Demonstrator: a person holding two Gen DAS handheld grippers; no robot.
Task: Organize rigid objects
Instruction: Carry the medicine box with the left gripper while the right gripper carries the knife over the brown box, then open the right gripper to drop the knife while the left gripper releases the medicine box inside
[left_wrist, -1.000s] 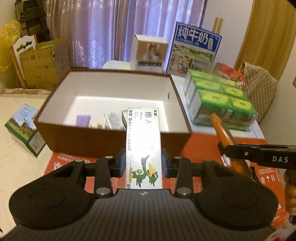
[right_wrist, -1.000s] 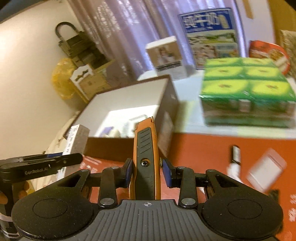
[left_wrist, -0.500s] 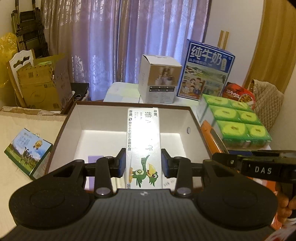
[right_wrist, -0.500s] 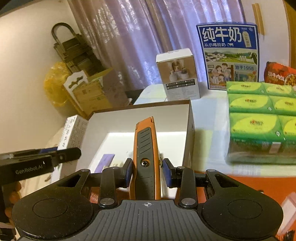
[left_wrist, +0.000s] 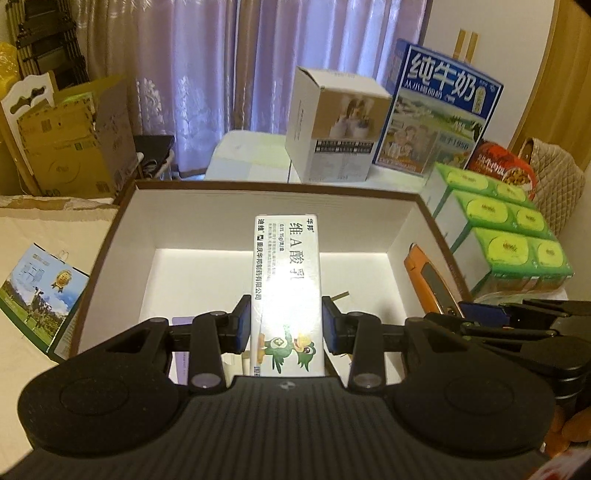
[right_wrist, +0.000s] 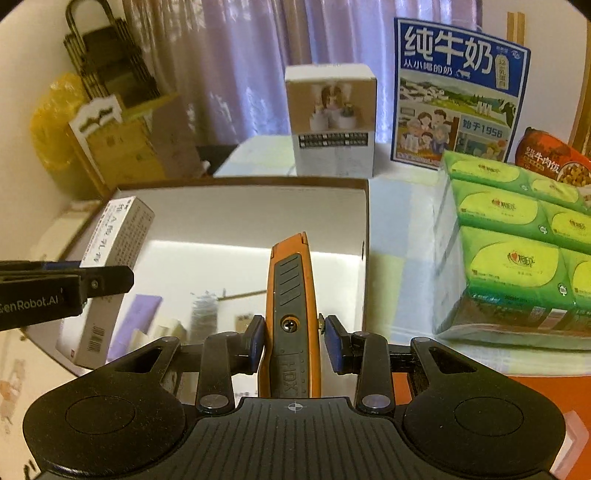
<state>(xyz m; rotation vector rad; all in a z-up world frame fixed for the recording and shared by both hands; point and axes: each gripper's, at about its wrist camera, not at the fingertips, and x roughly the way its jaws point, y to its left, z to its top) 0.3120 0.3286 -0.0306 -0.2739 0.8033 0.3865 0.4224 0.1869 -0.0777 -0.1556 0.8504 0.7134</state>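
Brown storage box (left_wrist: 436, 229), white inside, now fills both views; a second ago it sat further ahead, both hands short of near wall.

Left gripper (left_wrist: 286, 325) now above box interior, pinching white medicine carton (left_wrist: 286, 280) upright between pads.

Right gripper (right_wrist: 293, 341) beside it, near right wall, clamped on orange utility knife (right_wrist: 290, 291).

Small items (right_wrist: 138, 317) already on box floor.

Judgement: carry finished, lowering and release come next; neither item touches floor yet.

Open storage box (left_wrist: 424, 218) sits centre on the table. Ointment carton (left_wrist: 286, 291) is held above its interior, left of the utility knife (right_wrist: 291, 314) near the box's right wall. Tissue packs (right_wrist: 513, 236) lie right of the box. Milk carton (right_wrist: 458, 92) and a white cube box (right_wrist: 332, 122) stand behind.
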